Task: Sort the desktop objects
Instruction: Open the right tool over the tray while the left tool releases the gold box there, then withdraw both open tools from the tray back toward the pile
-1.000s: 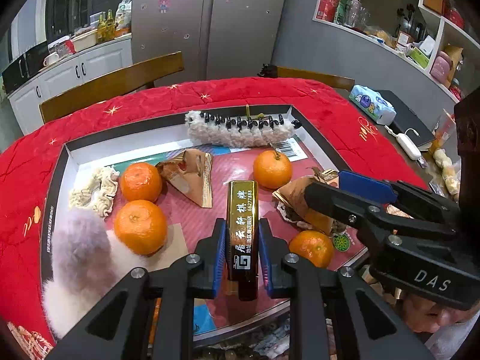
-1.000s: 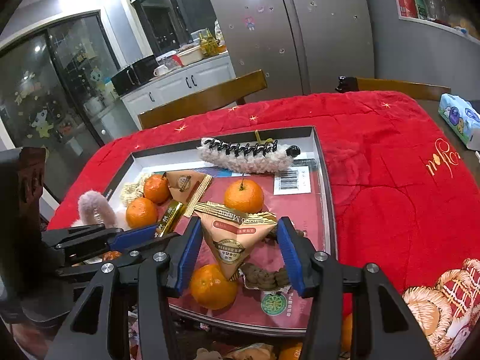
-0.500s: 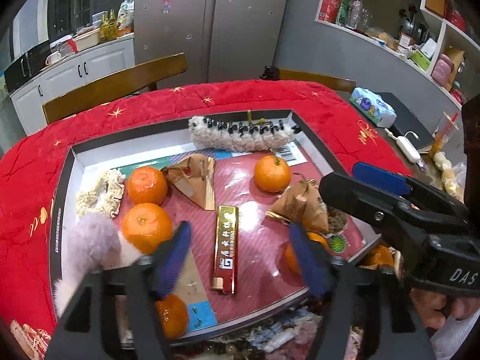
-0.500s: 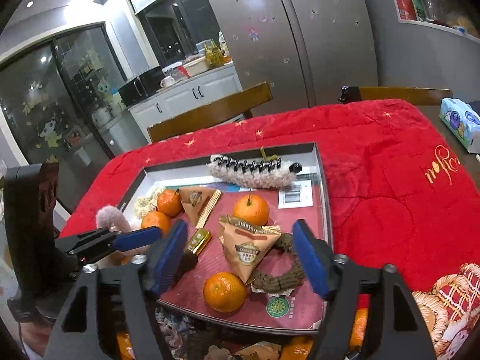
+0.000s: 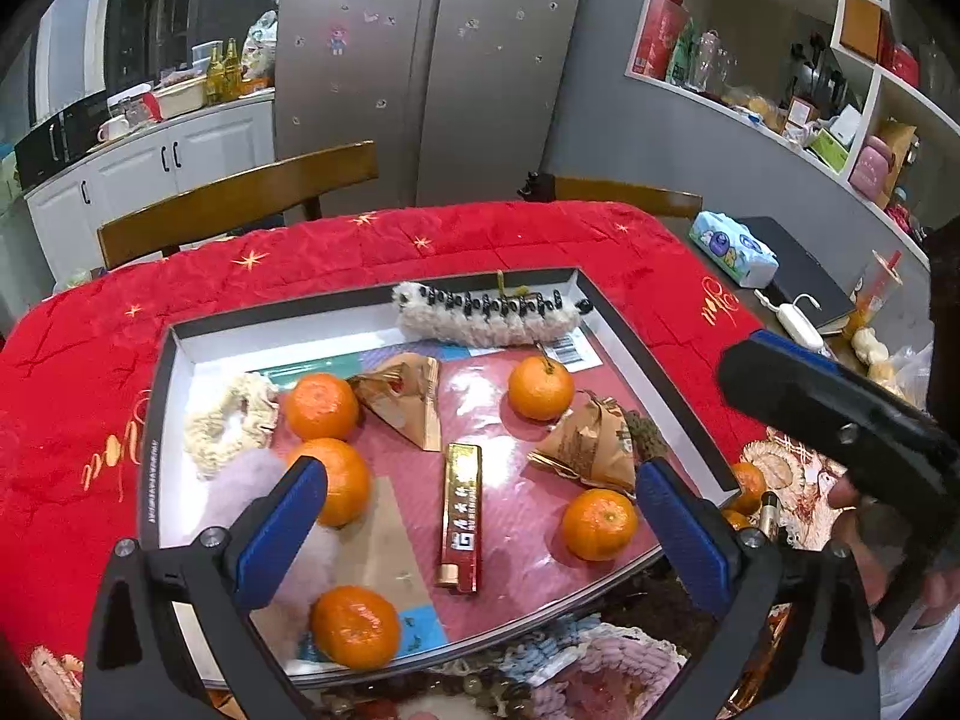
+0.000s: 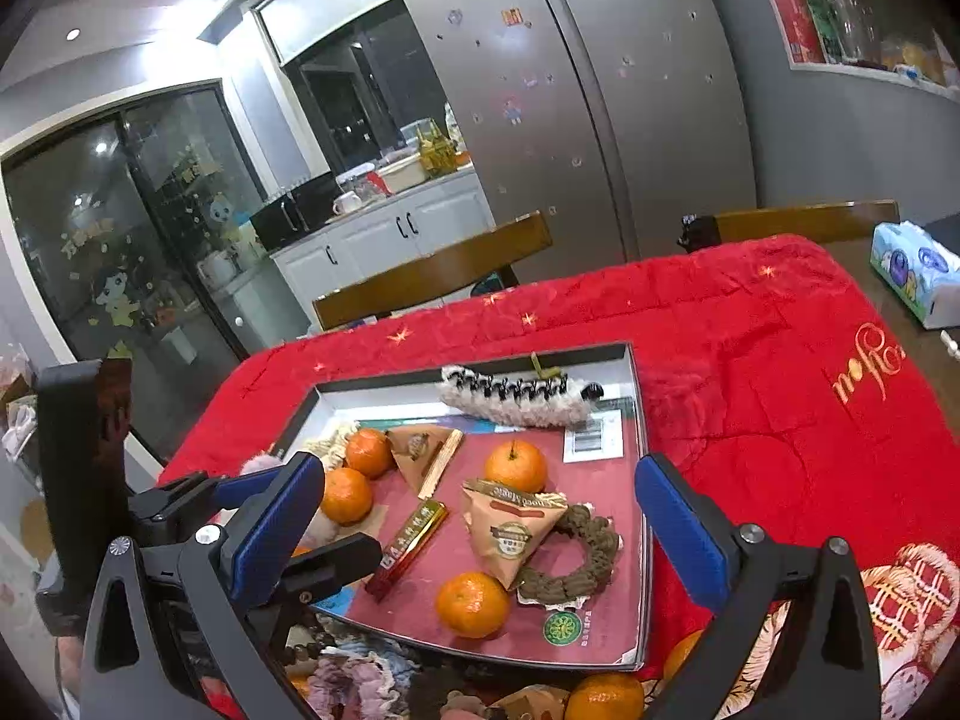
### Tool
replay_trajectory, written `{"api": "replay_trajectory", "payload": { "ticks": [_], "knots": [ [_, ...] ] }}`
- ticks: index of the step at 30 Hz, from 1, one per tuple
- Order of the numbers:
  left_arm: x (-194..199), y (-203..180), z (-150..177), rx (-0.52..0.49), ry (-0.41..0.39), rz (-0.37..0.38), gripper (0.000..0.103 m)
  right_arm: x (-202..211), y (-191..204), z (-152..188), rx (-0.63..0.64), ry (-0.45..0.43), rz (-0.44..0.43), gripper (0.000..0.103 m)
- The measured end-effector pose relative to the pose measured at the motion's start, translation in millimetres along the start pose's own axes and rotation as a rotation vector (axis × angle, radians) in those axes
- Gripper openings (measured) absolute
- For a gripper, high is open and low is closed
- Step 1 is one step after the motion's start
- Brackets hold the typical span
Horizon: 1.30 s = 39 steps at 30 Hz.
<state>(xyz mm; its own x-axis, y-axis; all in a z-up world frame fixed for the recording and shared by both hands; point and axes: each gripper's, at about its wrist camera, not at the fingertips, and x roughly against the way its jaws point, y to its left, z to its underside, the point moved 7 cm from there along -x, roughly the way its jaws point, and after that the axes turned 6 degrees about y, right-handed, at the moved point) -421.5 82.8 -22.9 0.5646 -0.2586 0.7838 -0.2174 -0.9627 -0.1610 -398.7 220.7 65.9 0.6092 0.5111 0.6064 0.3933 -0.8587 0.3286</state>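
A shallow box lid (image 5: 180,372) (image 6: 637,408) on the red tablecloth holds several oranges (image 5: 540,387), two triangular brown packets (image 5: 405,399) (image 6: 507,525), a red-gold bar (image 5: 461,516) (image 6: 414,543), a fluffy white clip (image 5: 486,318), a cream scrunchie (image 5: 225,423), a brown scrunchie (image 6: 576,564) and a lilac pompom (image 5: 240,480). My left gripper (image 5: 483,534) is open and empty above the lid's near edge, the bar lying between its fingers. My right gripper (image 6: 480,534) is open and empty above the near packet.
More oranges (image 6: 603,699) and knitted items (image 5: 600,660) lie at the table's near edge. A tissue pack (image 5: 732,249) and a charger (image 5: 792,315) are at the right. Wooden chairs (image 5: 240,198) stand behind the table.
My left gripper opened and let go of the red-gold bar, which now lies in the lid. Both grippers pulled back and up from the lid.
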Motion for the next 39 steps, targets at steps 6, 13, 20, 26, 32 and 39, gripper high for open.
{"api": "replay_trajectory", "payload": {
  "ticks": [6, 13, 20, 26, 32, 39],
  "knots": [
    [11.3, 7.0, -3.8, -0.016, -0.026, -0.031, 0.103, 18.0, 4.8, -7.7, 0.021, -0.037, 0.004, 0.103],
    [45.8, 15.5, -13.3, 0.001, -0.095, -0.055, 0.103, 46.4, 18.0, -18.4, 0.057, -0.091, 0.012, 0.103],
    [115.8, 16.4, -8.0, -0.022, -0.199, -0.091, 0.103, 95.8, 40.9, -20.7, 0.112, -0.166, 0.072, 0.103],
    [170.1, 27.4, 8.4, -0.014, -0.264, -0.124, 0.103, 133.7, 51.1, -14.0, 0.092, -0.211, 0.053, 0.103],
    [212.7, 37.9, 28.4, -0.01, -0.307, -0.159, 0.103, 161.5, 64.9, -4.0, 0.105, -0.247, 0.057, 0.103],
    [236.4, 42.0, 47.0, -0.02, -0.321, -0.171, 0.103, 170.3, 80.1, 9.8, 0.099, -0.264, 0.042, 0.103]
  ]
}}
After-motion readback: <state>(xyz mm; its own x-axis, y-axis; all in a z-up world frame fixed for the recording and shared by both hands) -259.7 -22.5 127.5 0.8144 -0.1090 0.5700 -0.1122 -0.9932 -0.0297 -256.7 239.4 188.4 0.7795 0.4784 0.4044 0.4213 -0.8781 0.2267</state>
